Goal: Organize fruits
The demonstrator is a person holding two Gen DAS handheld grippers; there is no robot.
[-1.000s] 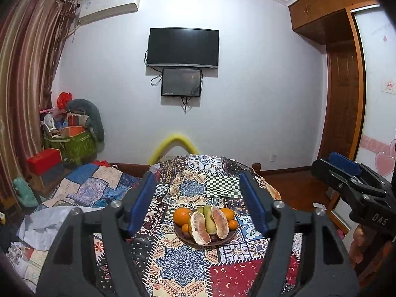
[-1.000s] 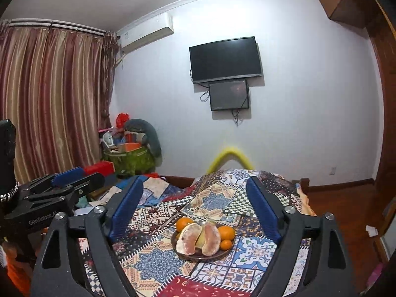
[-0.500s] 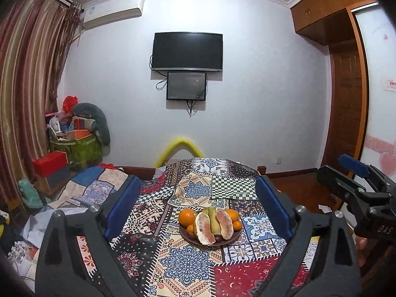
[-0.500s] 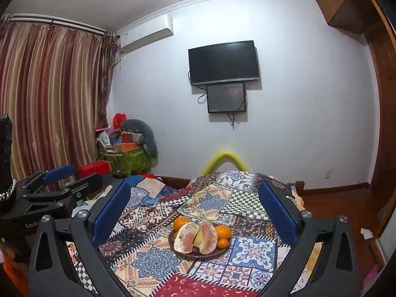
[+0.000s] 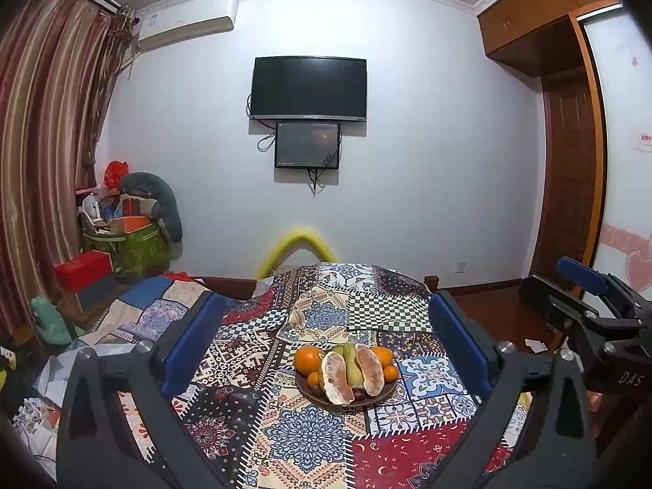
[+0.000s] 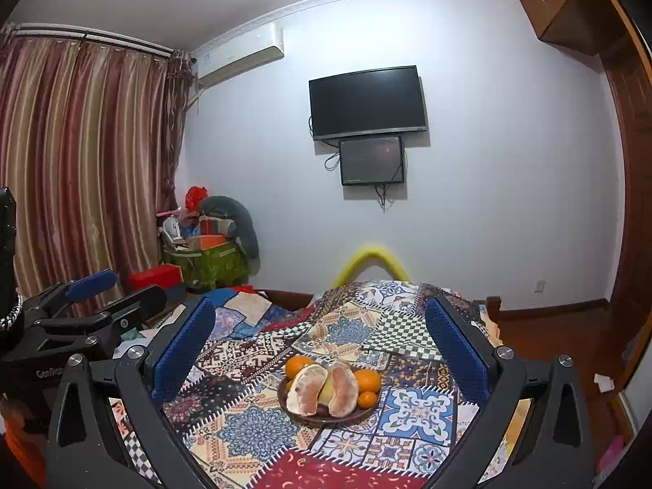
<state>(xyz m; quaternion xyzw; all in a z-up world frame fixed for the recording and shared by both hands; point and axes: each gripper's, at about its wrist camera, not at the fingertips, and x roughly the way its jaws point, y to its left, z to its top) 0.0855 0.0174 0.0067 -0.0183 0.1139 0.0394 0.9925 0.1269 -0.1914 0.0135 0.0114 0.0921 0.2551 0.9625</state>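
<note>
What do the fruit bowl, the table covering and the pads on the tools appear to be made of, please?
Fruit bowl: probably wood or dark glazed ceramic; brown with a dull sheen, too small to settle. Table covering: printed cloth in a patchwork pattern, matte, draping over the edge. Pads: likely blue rubber or textured plastic, with a fine dimpled surface, on matte black frames.

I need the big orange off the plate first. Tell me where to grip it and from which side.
Grip the big orange across its round middle, coming from above and the plate's left-rear edge. That side looks open, while a pomelo segment leans against its right. The left gripper is open and probably nearer.
</note>
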